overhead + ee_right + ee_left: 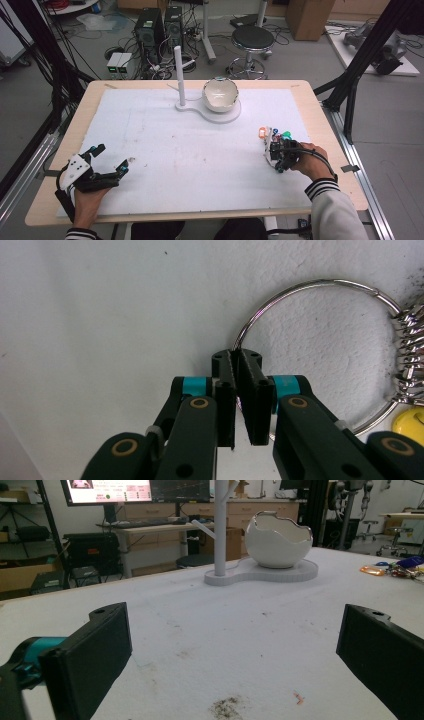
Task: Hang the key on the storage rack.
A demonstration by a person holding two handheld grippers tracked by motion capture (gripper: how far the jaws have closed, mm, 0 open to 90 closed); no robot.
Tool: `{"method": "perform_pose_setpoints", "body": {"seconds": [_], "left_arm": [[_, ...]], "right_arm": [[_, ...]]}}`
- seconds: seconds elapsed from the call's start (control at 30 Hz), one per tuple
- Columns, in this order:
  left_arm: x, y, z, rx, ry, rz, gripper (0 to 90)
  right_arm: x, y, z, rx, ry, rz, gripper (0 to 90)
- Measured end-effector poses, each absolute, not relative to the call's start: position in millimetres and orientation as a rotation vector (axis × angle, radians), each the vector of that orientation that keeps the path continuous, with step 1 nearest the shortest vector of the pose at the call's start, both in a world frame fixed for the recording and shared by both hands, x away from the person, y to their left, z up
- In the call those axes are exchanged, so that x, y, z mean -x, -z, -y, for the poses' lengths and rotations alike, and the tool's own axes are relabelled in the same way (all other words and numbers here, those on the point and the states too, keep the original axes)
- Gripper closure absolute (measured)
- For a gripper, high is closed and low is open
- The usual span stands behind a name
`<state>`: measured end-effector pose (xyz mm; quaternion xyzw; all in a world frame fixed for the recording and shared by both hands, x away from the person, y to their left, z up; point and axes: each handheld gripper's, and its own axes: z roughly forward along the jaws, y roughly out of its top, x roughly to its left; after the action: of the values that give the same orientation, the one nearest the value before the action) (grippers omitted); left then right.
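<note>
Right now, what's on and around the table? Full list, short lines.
Table: one, light wood, under a white mat.
Mat: one, white, stained, covers most of the tabletop.
Stand: one, white post on a flat white base, far middle of the mat.
Bowl: one, white, wavy rim, on the stand's base right of the post.
Key ring: one, silver, with coloured tags, right side of the mat.
Stool: one, black seat, on the floor beyond the table.
Computer towers: two, black, on the floor beyond the table.
Left gripper: black jaws open, near left of the mat.
Right gripper: black jaws shut on the key ring.
</note>
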<state>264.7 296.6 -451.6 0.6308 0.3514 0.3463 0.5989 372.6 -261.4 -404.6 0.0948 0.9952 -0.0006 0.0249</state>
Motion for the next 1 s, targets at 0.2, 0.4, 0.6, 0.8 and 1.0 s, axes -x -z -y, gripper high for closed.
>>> {"method": "perform_pose_setpoints", "body": {"seconds": [0.2,0.4,0.6,0.8,1.0], "left_arm": [[-264.8,451.6,-296.7,-1.464,-0.805,-0.814,1.7],[-264.7,451.6,-296.6,-1.463,-0.806,-0.815,1.7],[-264.6,451.6,-296.4,-1.463,-0.806,-0.816,1.7],[-264.5,451.6,-296.4,-1.461,-0.807,-0.816,1.7],[-264.3,451.6,-296.5,-1.464,-0.807,-0.815,1.7]], "right_arm": [[-370.3,403.8,260.2,-0.31,0.015,-3.059,87.4],[-371.0,397.3,261.3,-0.339,-0.086,-3.024,87.6],[-372.4,381.0,268.7,-0.42,-0.296,-2.973,87.8],[-373.2,366.5,277.2,-0.506,-0.531,-2.899,88.0],[-375.7,355.3,281.9,-0.598,-0.77,-2.815,88.2]]}}
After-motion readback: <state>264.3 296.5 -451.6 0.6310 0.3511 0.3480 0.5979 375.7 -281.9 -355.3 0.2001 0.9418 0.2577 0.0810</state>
